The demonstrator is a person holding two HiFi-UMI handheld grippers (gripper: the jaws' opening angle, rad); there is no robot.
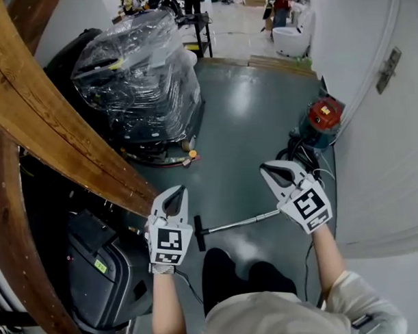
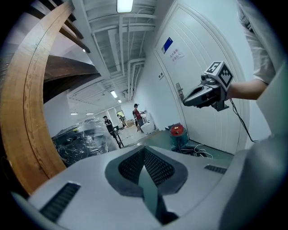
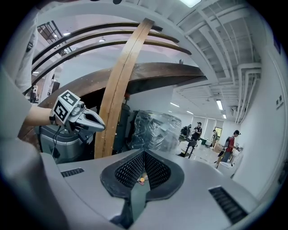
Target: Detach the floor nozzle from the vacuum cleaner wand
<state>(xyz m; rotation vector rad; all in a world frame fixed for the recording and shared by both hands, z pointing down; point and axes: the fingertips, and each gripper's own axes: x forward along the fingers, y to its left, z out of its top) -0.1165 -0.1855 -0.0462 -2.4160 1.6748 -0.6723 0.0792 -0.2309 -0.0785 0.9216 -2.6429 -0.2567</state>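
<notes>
The metal wand point(image 1: 244, 222) lies on the green floor in front of my feet, with the small black floor nozzle point(image 1: 200, 238) at its left end. Its right end leads toward a black hose point(image 1: 297, 150) and the red and blue vacuum canister point(image 1: 323, 120) by the wall. My left gripper point(image 1: 174, 193) hangs shut and empty above the floor, just left of the nozzle. My right gripper point(image 1: 270, 169) is also shut and empty, above the wand's right end. In the left gripper view its jaws point(image 2: 144, 152) meet, with the right gripper point(image 2: 197, 96) and the canister point(image 2: 177, 130) beyond. The right gripper view shows jaws point(image 3: 143, 156) together and the left gripper point(image 3: 93, 124).
A large machine wrapped in clear plastic point(image 1: 141, 77) stands ahead on the left. A curved wooden beam point(image 1: 54, 130) crosses the left side, with a dark grey machine point(image 1: 103, 269) under it. A white wall with a door point(image 1: 381, 157) runs along the right. People stand far down the hall.
</notes>
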